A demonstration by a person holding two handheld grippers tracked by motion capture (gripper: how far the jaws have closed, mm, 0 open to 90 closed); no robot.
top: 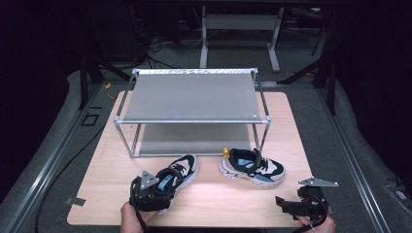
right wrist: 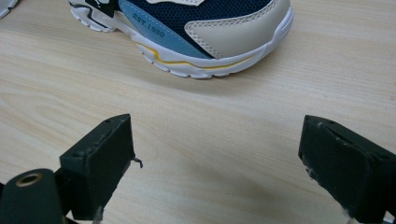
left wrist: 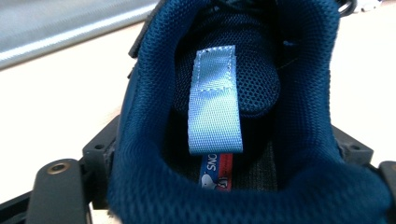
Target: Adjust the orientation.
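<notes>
Light, soft left shoe (top: 179, 173): best pinched at padded heel collar, left gripper (top: 145, 194) clamped there; right gripper (right wrist: 219, 163) gaping, empty

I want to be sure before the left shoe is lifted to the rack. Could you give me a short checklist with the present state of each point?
1. Left gripper around heel of left shoe: ok.
2. Pads pressing firmly on the heel collar: cannot tell.
3. Right gripper open and holding nothing: ok.
4. Right shoe apart from the left shoe: ok.
5. Rack top shelf free: ok.
</notes>
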